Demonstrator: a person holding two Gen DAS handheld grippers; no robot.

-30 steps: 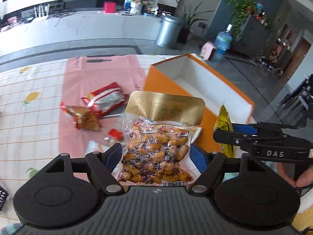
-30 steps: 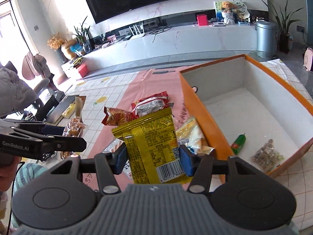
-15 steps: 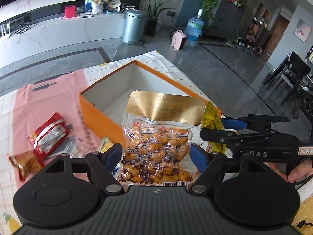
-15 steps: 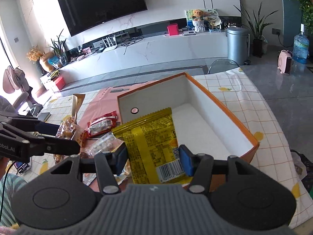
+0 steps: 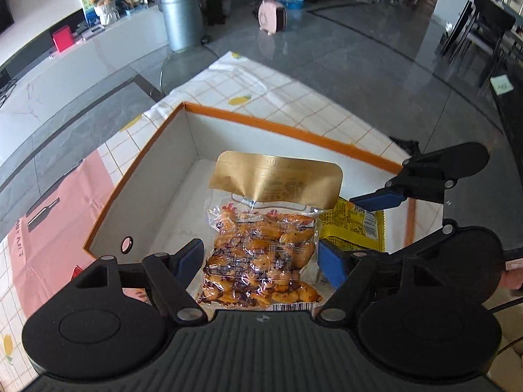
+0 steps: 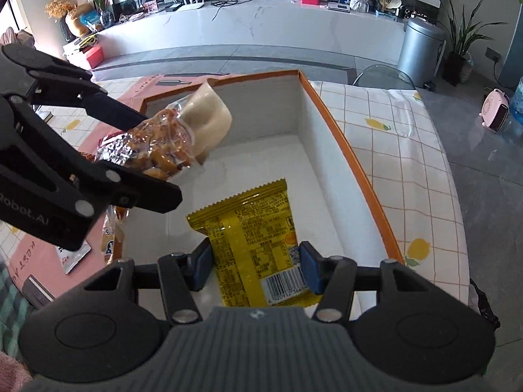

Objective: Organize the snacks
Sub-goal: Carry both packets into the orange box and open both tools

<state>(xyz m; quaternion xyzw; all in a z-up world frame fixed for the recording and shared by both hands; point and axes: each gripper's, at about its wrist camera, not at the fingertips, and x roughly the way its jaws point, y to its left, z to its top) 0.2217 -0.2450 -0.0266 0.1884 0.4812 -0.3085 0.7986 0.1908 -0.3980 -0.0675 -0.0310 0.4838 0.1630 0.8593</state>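
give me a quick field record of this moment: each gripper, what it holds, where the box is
left gripper: shut on clear nut packet with gold header
right gripper: shut on yellow snack packet
orange box: open, white inside, on the tablecloth
packet positions: both held over the box interior, not yet released
box floor: bare where visible

Clear nut packet: lower edge hidden behind left gripper body. Yellow packet: bottom cut off by right gripper housing; in left wrist view mostly covered by the nut packet. Orange box: near wall hidden by both grippers. Packet print too small to read. Box floor under the packets unseen.
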